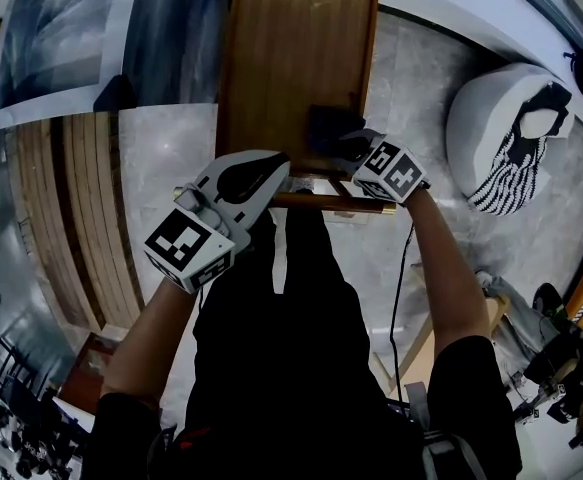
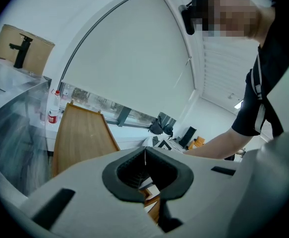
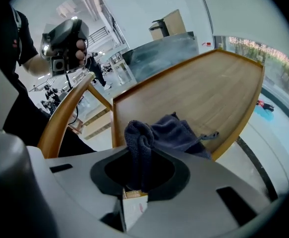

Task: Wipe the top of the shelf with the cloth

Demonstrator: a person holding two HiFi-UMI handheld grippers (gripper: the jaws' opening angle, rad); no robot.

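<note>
The wooden shelf top (image 1: 296, 53) runs away from me in the head view; it also shows as a board (image 3: 199, 95) in the right gripper view and as a board (image 2: 80, 138) in the left gripper view. A dark blue-grey cloth (image 3: 166, 133) lies on its near right corner (image 1: 329, 128). My right gripper (image 1: 356, 148) is shut on a bunched fold of the cloth (image 3: 139, 148). My left gripper (image 1: 256, 183) hovers at the shelf's near left edge, jaws shut on nothing (image 2: 145, 157).
A wooden rail (image 1: 331, 203) crosses below the shelf's near end. A curved slatted wooden bench (image 1: 56, 218) stands left. A white beanbag with a black pattern (image 1: 511, 138) lies right on the tiled floor. A cable (image 1: 399, 298) hangs by my right arm.
</note>
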